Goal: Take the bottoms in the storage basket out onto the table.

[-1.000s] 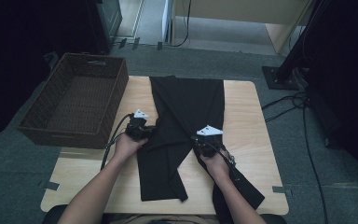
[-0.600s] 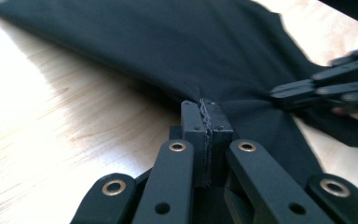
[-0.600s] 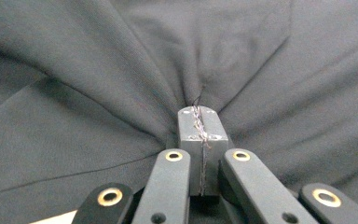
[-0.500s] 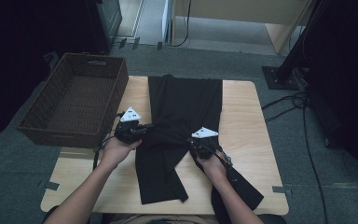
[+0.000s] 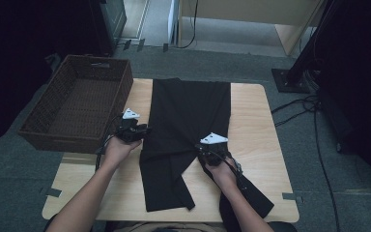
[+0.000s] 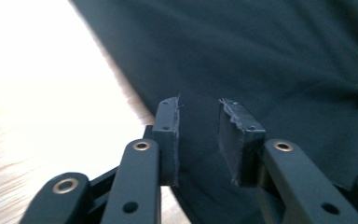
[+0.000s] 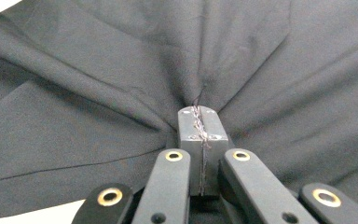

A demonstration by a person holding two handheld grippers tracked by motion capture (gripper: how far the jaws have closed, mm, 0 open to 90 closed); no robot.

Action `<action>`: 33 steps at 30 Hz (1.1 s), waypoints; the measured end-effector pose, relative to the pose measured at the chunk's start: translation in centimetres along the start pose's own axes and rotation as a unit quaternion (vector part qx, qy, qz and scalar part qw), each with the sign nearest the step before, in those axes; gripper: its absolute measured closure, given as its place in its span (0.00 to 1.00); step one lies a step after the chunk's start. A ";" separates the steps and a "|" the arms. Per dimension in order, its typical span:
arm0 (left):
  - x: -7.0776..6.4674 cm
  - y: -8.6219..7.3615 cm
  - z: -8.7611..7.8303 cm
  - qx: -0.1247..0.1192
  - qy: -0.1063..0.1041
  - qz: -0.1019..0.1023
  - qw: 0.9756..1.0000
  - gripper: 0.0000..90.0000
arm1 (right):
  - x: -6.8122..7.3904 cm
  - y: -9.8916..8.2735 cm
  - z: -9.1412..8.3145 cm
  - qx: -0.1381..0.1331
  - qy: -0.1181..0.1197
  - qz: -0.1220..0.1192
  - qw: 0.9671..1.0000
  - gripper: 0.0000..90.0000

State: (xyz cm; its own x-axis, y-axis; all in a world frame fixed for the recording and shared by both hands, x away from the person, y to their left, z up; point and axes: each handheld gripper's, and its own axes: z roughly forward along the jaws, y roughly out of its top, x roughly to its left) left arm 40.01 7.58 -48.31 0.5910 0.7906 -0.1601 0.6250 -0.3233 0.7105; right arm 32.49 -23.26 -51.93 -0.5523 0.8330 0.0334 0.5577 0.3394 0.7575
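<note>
High view: black trousers (image 5: 188, 125) lie along the middle of the worktop (image 5: 256, 125), one leg hanging over the near edge at right. The right hand-held gripper (image 5: 206, 151) sits on the cloth at the crotch; the left hand-held gripper (image 5: 142, 131) is at the trousers' left edge. A wicker basket (image 5: 77, 104) stands off the far left corner.

Right gripper view: the right hand-held gripper (image 7: 200, 126) is clamped tight on a pinch of trousers (image 7: 98, 93), creases fanning out from the pads, a detail too small to read from above.

Left gripper view: the left hand-held gripper (image 6: 198, 126) has just been opening; its jaws stand partly apart with nothing between them, trousers (image 6: 261, 60) beyond, bare worktop (image 6: 42, 84) alongside.
</note>
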 end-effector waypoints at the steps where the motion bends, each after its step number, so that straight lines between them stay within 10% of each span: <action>1: 0.0 -0.1 0.4 0.004 0.003 -0.001 1.000 0.74 | 0.0 0.0 0.0 0.001 0.001 0.001 1.000 1.00; 21: -2.8 0.8 3.2 0.009 -0.013 0.038 0.999 0.59 | 3.5 -0.6 -0.4 -0.002 0.054 -0.014 0.998 1.00; 33: -2.2 0.3 4.6 0.023 0.007 0.044 0.999 0.54 | 5.4 -1.2 -0.8 -0.007 0.061 -0.040 0.997 1.00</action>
State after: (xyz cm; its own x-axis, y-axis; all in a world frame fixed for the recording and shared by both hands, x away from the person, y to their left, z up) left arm 41.26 3.38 -50.93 0.6376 0.7654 -0.0878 0.5934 -0.4152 0.6895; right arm 28.28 -19.52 -52.13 -0.6664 0.7439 0.0503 0.5008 0.3966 0.7693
